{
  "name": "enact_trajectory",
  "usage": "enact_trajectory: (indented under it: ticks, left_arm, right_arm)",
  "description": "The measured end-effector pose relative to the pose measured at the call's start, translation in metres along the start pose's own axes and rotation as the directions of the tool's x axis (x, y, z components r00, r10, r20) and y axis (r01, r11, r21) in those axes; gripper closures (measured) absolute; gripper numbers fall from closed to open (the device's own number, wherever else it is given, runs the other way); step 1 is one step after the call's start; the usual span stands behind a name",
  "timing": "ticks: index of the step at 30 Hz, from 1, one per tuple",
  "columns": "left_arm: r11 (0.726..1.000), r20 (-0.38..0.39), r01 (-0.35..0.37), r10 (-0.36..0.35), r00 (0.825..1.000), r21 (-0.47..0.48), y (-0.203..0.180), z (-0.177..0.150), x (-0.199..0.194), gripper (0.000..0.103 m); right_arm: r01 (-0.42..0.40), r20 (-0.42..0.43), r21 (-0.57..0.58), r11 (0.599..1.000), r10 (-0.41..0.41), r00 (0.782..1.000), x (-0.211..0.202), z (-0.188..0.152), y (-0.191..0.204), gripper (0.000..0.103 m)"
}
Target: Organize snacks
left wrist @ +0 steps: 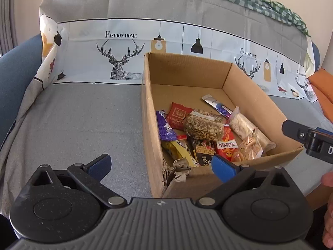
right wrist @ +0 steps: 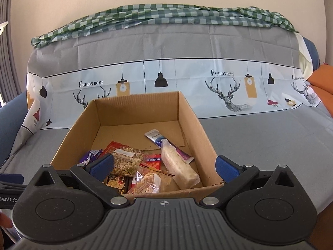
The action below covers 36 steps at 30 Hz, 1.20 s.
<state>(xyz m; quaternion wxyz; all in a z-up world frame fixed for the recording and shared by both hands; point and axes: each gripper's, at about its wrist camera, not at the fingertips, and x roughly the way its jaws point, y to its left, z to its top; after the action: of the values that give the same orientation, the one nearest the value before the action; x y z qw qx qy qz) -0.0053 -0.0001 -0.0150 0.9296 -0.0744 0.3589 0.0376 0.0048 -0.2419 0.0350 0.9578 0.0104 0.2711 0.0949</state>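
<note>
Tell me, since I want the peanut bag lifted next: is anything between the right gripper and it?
Nothing visible blocks it. The peanut bag lies on top of the pile in the cardboard box, just beyond the open right gripper; only the low front wall sits below.

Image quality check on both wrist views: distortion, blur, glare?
Left wrist: strong fisheye bend, the sofa cover's printed band bows, dark corner vignette, snacks in the cardboard box sharp, no glare. Right wrist: same curvature, soft even daylight, box interior clear, wrapper text too small to read, no motion blur.
</note>
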Motion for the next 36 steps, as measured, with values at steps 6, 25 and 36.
enact_trajectory:
  ticks: [6,25,36]
  left_arm:
    - [0.999,-0.017,0.035,-0.035,0.999,-0.010,-0.003,0.001,0.002,0.001]
    - [0.999,-0.022,0.043,-0.043,0.999,-0.013,-0.003,0.001,0.002,0.001]
    - [0.999,-0.033,0.051,-0.052,0.998,-0.009,-0.004,0.000,0.003,0.001]
  right_arm:
    - [-0.005,-0.035,-0.012,1.000,0.004,0.999,0.012,0.001,0.010,0.001]
    - [-0.014,-0.036,-0.077,0.997,0.012,0.999,0.015,-0.003,0.021,0.001]
    - [-0.014,-0.035,-0.081,0.997,0.011,0.999,0.015,-0.004,0.022,0.001]
